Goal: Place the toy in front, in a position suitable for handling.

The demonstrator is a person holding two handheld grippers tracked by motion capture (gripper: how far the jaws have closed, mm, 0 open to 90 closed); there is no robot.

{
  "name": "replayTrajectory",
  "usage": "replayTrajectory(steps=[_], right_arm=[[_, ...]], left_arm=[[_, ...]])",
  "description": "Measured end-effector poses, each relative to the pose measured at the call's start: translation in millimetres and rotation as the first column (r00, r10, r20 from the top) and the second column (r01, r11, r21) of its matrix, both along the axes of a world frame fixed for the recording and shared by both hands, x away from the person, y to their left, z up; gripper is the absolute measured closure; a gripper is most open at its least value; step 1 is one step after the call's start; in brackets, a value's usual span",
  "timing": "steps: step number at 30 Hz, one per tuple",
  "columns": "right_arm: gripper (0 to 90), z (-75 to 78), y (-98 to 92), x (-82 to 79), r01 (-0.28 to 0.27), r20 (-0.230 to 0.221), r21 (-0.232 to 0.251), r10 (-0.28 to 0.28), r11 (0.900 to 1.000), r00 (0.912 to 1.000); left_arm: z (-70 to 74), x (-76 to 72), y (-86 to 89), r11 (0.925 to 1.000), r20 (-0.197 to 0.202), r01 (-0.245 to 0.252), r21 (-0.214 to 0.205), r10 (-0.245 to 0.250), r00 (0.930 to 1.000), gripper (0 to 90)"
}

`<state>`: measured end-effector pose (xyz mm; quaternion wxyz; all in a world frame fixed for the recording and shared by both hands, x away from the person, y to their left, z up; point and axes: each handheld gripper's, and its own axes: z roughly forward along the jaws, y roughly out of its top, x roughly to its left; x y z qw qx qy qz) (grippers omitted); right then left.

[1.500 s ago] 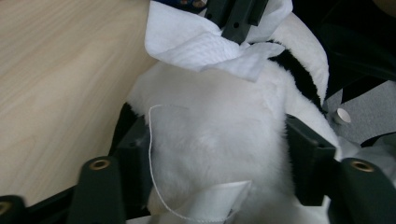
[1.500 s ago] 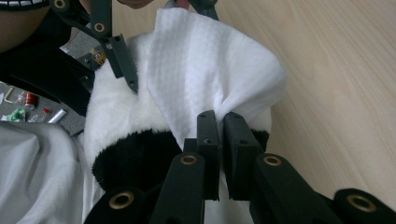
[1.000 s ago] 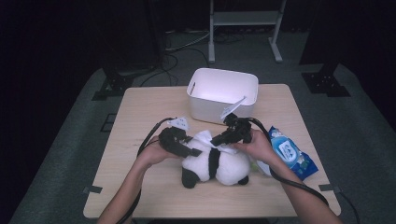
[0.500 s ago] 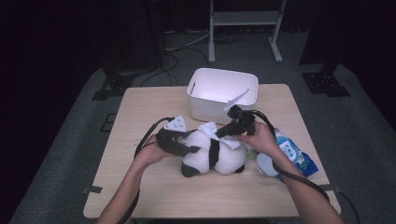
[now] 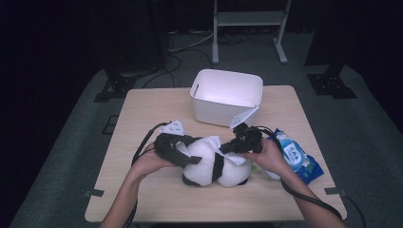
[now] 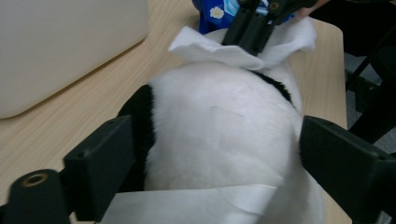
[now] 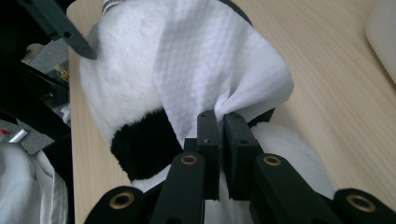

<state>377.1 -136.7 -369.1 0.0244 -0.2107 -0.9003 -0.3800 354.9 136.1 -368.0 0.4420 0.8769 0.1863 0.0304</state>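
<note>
A black-and-white panda plush (image 5: 209,166) lies on the wooden table (image 5: 142,109). My left gripper (image 5: 187,159) straddles the plush's body (image 6: 219,112). Its jaws have just been opening and stand wide on either side of the fur, with the plush between them. My right gripper (image 5: 227,148) is shut on a bunched white wipe (image 7: 210,60), which drapes over the plush's back (image 7: 121,79). In the left gripper view the right gripper (image 6: 250,28) holds that wipe (image 6: 210,46) at the plush's far end.
A white plastic bin (image 5: 218,111) stands behind the plush at the table's back middle. A blue pack of wipes (image 5: 297,156) lies by the person's right hand near the right edge. Bare tabletop lies to the left and along the front.
The left gripper's jaws have spread wider around the plush. The right gripper, still holding the wipe, has come back from near the bin onto the plush.
</note>
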Motion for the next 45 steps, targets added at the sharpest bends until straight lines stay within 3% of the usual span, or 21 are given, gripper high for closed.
replayTrajectory(steps=[4, 5, 8, 12, 13, 16, 20, 21, 25, 32, 36, 45], right_arm=[[85.1, 2.7, -0.7, -12.7, -0.025, 0.014, -0.012, 0.025, 0.9996, 0.9996], [85.0, 4.3, -0.4, -14.8, -0.025, 0.011, -0.014, 0.025, 0.9996, 0.9996], [84.9, 9.2, 3.0, -17.7, -0.047, 0.028, -0.013, 0.047, 0.9988, 0.9985], [85.0, 16.0, 11.1, -20.5, -0.055, 0.048, -0.001, 0.055, 0.9985, 0.9973], [85.0, 18.7, 16.3, -21.3, -0.06, 0.067, -0.018, 0.061, 0.998, 0.9959], [85.0, 18.6, 16.9, -20.0, -0.059, 0.066, -0.021, 0.06, 0.998, 0.996], [85.0, 16.1, 5.7, -19.2, -0.021, 0.066, -0.044, 0.024, 0.9988, 0.9975], [85.0, 12.7, -4.3, -19.1, 0.0, 0.055, -0.043, 0.002, 0.9991, 0.9985], [85.0, 10.6, -22.9, -20.1, 0.038, 0.044, -0.012, -0.037, 0.9992, 0.9983], [85.0, 7.9, -44.7, -20.9, 0.08, 0.045, -0.011, -0.079, 0.9967, 0.9958], [84.9, -2.6, -63.7, -17.8, 0.125, 0.017, -0.005, -0.125, 0.9921, 0.992], [84.9, -23.9, -84.0, -13.9, 0.182, -0.033, -0.03, -0.183, 0.9829, 0.9826]], left_arm=[[-2.2, -7.2, -0.4, 0.9995, -0.006, 0.032, -0.007, -0.032, 0.9995, 14.0], [-1.9, -12.9, -0.6, 0.9988, 0.021, 0.048, 0.005, -0.048, 0.9986, 17.1], [-0.8, -19.6, -0.9, 0.9975, 0.054, 0.066, 0.025, -0.067, 0.9963, 22.6], [-0.1, -23.7, -1.4, 0.9966, 0.063, 0.067, 0.047, -0.07, 0.9956, 24.4], [-0.9, -25.1, -0.7, 0.997, 0.062, 0.055, 0.054, -0.058, 0.9964, 25.2], [-1.9, -25.1, 0.6, 0.9974, 0.058, 0.053, 0.048, -0.055, 0.9968, 25.5], [-1.9, -26.4, 0.6, 0.9973, 0.057, 0.051, 0.053, -0.054, 0.9969, 25.7], [-2.1, -27.2, -0.1, 0.9972, 0.056, 0.053, 0.053, -0.056, 0.9969, 25.7], [-2.5, -26.9, -0.5, 0.9975, 0.055, 0.048, 0.051, -0.051, 0.9972, 25.8], [-2.9, -27.2, 1.3, 0.9972, 0.054, 0.051, 0.054, -0.054, 0.9971, 26.9], [-3.1, -27.3, 1.5, 0.9972, 0.053, 0.052, 0.054, -0.055, 0.9971, 26.9], [-4.5, -28.1, 3.6, 0.9974, 0.048, 0.053, 0.05, -0.055, 0.9973, 26.9]])
